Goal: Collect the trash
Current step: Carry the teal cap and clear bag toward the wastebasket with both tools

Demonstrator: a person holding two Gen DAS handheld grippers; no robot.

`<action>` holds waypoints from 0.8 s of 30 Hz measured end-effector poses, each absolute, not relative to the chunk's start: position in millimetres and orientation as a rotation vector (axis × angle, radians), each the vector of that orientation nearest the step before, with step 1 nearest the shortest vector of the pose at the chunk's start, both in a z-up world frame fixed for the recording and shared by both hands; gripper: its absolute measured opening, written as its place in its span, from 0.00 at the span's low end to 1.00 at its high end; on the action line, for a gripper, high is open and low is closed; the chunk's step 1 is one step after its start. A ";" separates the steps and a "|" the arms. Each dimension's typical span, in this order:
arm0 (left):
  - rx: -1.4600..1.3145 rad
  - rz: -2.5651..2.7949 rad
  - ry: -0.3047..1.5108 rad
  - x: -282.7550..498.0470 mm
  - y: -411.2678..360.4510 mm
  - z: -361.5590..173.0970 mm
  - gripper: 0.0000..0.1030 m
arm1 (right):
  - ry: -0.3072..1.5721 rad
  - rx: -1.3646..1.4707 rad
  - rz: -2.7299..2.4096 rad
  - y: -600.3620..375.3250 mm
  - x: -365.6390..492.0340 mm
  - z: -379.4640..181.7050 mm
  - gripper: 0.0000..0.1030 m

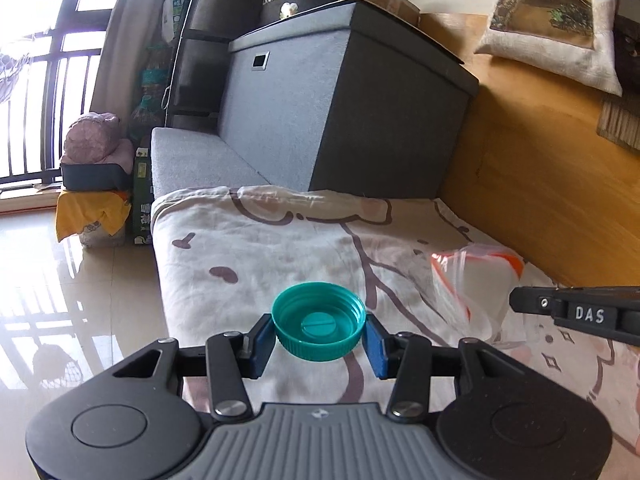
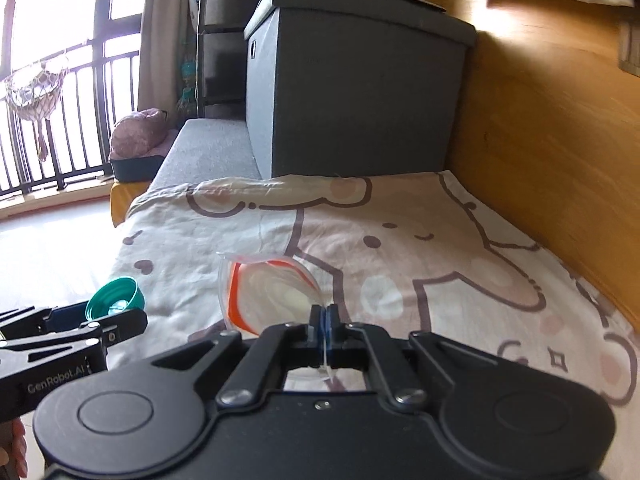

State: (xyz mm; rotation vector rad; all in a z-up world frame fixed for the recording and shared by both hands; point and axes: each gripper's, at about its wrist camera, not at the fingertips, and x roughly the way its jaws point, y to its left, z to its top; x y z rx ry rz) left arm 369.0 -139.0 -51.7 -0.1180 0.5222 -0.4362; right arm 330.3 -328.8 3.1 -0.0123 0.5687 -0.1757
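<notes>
Teal cap: a round plastic bottle cap (image 1: 319, 321), open side up, sits clamped between the blue pads (image 1: 375, 347) of the left gripper (image 1: 319, 340), lifted clear above the bedsheet.
Left gripper state: clenched on the cap, pads pressing its ribbed rim from both sides.
Right gripper state: the right gripper (image 2: 325, 322) is pinched fully together on a thin edge of the clear zip bag (image 2: 272, 292), which has an orange-red seal strip.
Bag position: its mouth gapes open, facing toward the cap side; most of the bag hangs forward of the jaws over the sheet.
Spacing: in the right wrist view the cap appears left of the bag mouth, near but apart from it.
Progress: judged from this, both pieces are picked up and the cap is not yet in the bag; dropping it in appears to be what is left. No other trash shows on the sheet.
Surface: a cream bedsheet (image 1: 248, 248) with a brown cartoon print lies beneath, bare around the two items.
Edges: the bed drops to a glossy tiled floor (image 1: 72, 300) on the left; a wooden panel (image 1: 540, 184) rises on the right; a grey storage box (image 1: 344, 100) blocks the far end.
Open room: free space lies above the sheet between the grippers.
</notes>
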 end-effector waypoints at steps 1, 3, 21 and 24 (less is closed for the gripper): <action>-0.111 -0.436 0.521 365.4 -138.5 -50.1 0.47 | 0.565 -0.001 -0.177 -328.2 325.0 3.8 0.01; -0.101 -0.436 0.521 358.5 -136.4 -46.8 0.47 | 0.556 0.011 -0.181 -326.4 315.2 5.7 0.01; -0.132 -0.381 0.462 287.9 -81.7 -9.4 0.47 | 0.478 0.075 -0.160 -298.4 242.6 34.3 0.01; -0.128 -0.360 0.460 280.6 -70.9 -4.7 0.47 | 0.473 0.085 -0.147 -286.5 236.4 35.8 0.01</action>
